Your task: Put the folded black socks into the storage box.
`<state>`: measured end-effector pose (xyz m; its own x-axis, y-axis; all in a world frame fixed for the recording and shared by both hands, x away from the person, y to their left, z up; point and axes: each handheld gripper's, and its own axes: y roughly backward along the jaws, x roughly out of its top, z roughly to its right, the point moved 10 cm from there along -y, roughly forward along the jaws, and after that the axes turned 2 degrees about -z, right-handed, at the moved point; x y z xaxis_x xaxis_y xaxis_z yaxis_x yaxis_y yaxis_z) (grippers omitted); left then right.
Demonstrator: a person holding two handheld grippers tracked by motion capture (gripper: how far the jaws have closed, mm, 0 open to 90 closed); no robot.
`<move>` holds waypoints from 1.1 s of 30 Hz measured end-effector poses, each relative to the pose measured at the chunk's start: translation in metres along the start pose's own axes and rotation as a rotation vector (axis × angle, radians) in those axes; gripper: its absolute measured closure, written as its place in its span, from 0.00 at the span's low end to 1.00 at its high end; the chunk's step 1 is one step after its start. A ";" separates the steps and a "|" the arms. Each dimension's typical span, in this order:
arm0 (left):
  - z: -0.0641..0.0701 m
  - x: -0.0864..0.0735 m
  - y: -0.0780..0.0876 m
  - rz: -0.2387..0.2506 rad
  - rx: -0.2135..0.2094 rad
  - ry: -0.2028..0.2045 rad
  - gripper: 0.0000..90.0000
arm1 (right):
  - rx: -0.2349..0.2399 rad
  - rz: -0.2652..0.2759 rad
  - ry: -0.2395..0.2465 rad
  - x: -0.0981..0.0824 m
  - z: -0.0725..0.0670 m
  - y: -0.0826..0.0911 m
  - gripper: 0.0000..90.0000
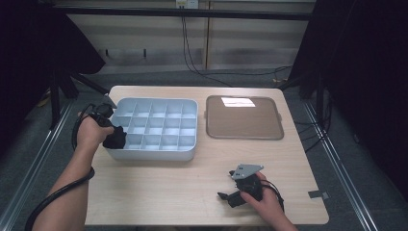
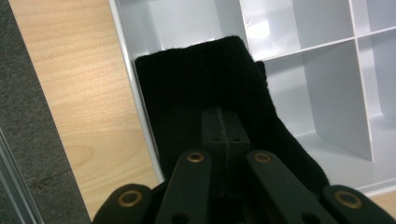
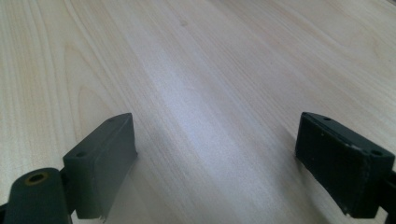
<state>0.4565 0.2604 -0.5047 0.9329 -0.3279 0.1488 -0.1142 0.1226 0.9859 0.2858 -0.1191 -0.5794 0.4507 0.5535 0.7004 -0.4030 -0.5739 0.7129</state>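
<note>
A black knitted cloth (image 2: 201,79) hangs over the near left corner of a pale grey divided tray (image 2: 327,84). My left gripper (image 2: 223,123) is shut on it, jaws pressed together with the fabric pinched between them. From above, the left gripper (image 1: 111,132) sits at the tray's (image 1: 149,155) left front corner with the black cloth (image 1: 116,140) dangling into a compartment. My right gripper (image 1: 226,197) rests low over the wooden table near its front edge. Its jaws stand wide apart in the right gripper view (image 3: 215,158), with nothing but bare wood between them.
A brown flat tray (image 1: 243,118) with a raised rim lies to the right of the divided tray. The tray's other compartments hold nothing. A small strip of grey tape (image 1: 318,194) sticks to the table's right front corner.
</note>
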 end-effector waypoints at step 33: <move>0.000 -0.004 -0.011 -0.025 0.043 -0.017 1.00 | 0.001 0.000 0.003 0.000 0.000 0.000 0.13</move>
<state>0.4542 0.2601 -0.5165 0.9297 -0.3463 0.1254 -0.1062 0.0739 0.9916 0.2855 -0.1191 -0.5793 0.4479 0.5553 0.7007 -0.4027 -0.5744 0.7127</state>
